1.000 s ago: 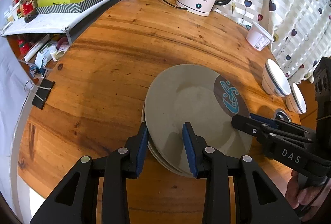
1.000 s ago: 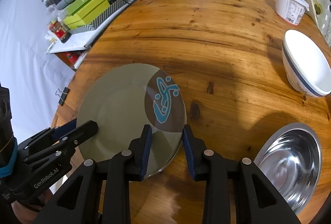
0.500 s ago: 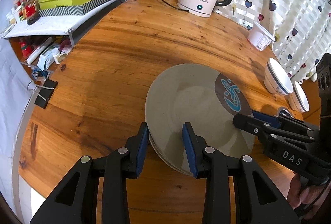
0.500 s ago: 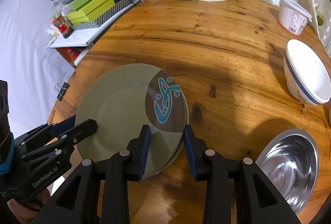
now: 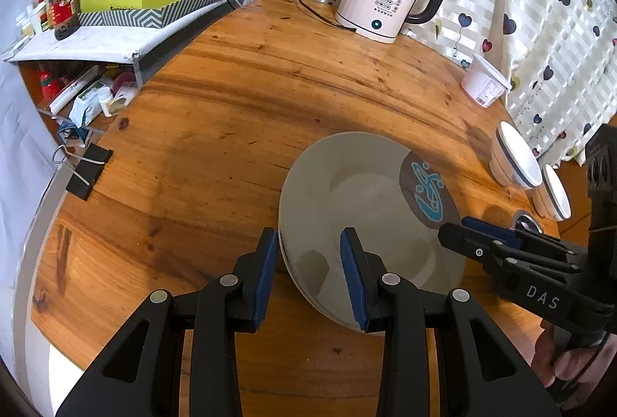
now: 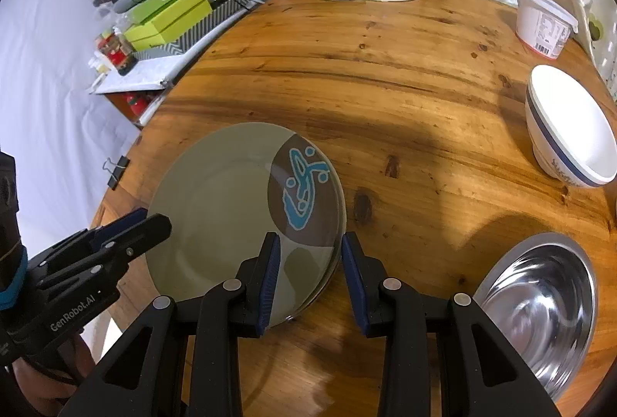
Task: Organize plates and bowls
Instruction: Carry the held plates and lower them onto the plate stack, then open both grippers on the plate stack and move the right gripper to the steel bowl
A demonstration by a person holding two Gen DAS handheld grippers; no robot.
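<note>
**Both grippers at the plate stack, jaws apart**

Grey plates (image 5: 358,209) sit stacked centre-right of left wrist view, lower centre-left of right wrist view (image 6: 231,205), on the round wooden table (image 5: 239,101). Top plate has a brown patch w/ blue squiggle. Only thin rims of the lower plates show at the near edge; can't count them.

Left gripper (image 5: 308,274): jaws apart, straddling the stack's near-left rim; pads not visibly pressing on it. In right wrist view it enters from lower left (image 6: 154,224), tips over the plate edge.

Right gripper (image 6: 310,282): jaws apart too, plate rim between them, a gap on the right pad's side. Whether the left pad touches the plate – can't tell. In left wrist view it comes in from the right (image 5: 459,230), over the brown patch.

White bowl w/ blue band (image 6: 567,131) at right, well apart from plates. Steel bowl (image 6: 540,305) lower right, part cut off by frame edge. Second white bowl (image 5: 553,191) only in left wrist view, mostly hidden. Kettle (image 5: 385,4) at top, white tub (image 5: 486,81) near the curtain. A hand (image 5: 570,367) barely shows, lower right.
</note>
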